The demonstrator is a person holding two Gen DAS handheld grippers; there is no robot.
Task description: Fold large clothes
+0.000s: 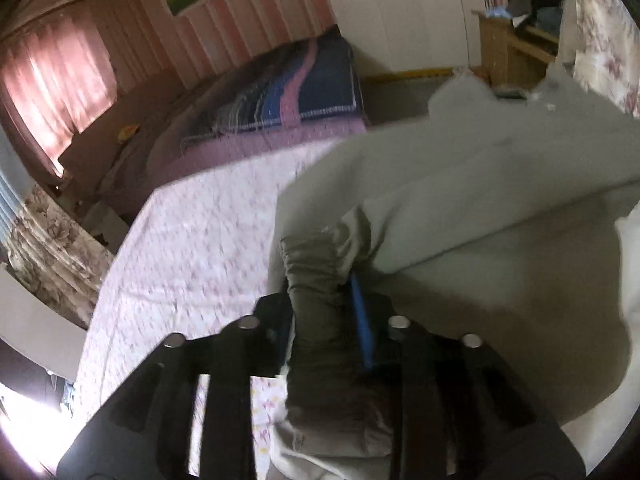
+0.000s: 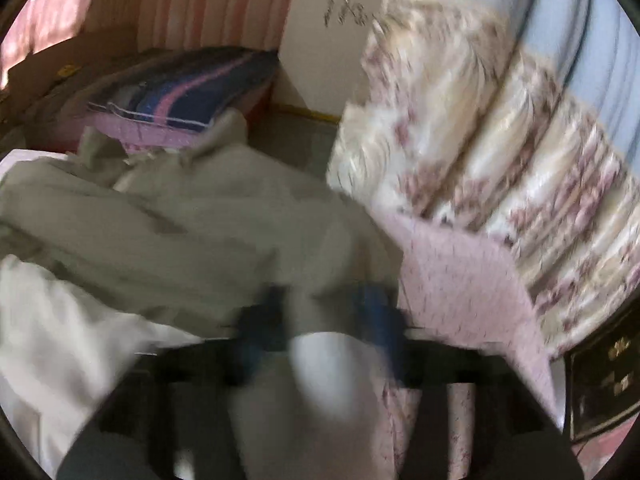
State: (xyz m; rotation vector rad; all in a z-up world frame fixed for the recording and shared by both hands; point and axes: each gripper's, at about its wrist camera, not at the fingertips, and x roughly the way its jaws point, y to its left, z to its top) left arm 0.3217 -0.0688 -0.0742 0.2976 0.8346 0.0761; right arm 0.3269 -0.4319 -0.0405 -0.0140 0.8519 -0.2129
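Observation:
A large pale grey-beige garment point(image 1: 480, 200) lies partly lifted over a bed with a pink patterned sheet point(image 1: 192, 240). My left gripper point(image 1: 324, 312) is shut on a bunched ribbed cuff or hem of the garment point(image 1: 316, 280), held above the sheet. In the right wrist view, which is blurred, the garment point(image 2: 180, 216) spreads to the left and my right gripper point(image 2: 324, 312) is shut on a fold of it near the bed's right edge.
A folded blue, pink and striped blanket point(image 1: 304, 92) lies at the far end of the bed. Floral curtains point(image 2: 500, 152) hang at the right. A white wardrobe point(image 1: 400, 12) and a wooden stand point(image 1: 508, 48) are behind. A dark cabinet point(image 2: 600, 380) stands at lower right.

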